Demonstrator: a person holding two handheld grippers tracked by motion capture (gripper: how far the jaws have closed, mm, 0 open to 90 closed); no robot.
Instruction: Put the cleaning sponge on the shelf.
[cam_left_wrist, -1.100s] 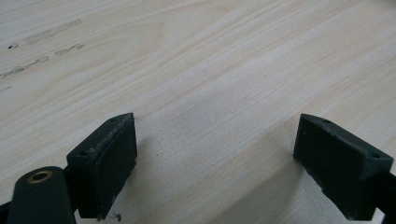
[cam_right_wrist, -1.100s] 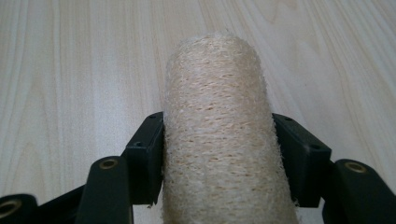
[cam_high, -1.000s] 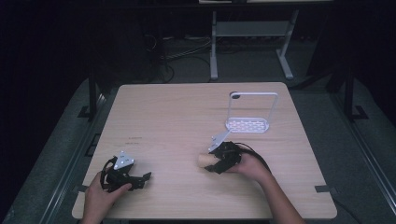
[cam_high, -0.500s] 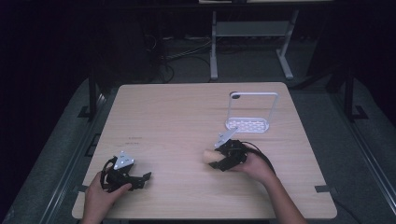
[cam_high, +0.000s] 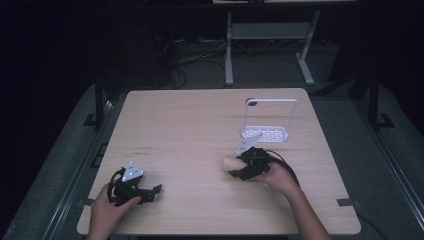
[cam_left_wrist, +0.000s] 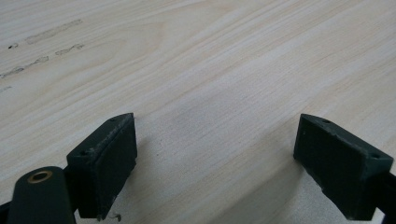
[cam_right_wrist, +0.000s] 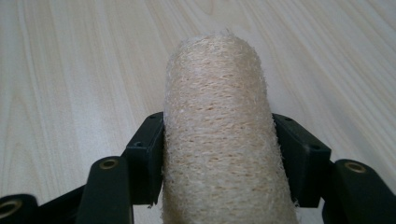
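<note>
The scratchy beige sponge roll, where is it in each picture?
High view: the loofah roll lies right of the table's middle, poking out of the right gripper.
Right gripper view: the roll stands up the middle, squeezed between the black jaws.
Left gripper view: bare tabletop lies between its open jaws.
Shared landmark: the pale wooden table.

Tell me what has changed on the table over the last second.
The right gripper, shut on the loofah roll, has drifted slightly toward the far side of the table, nearer the white rack; it held the roll throughout. The left gripper stays open and parked near the front left edge, and the rack has not moved.
</note>
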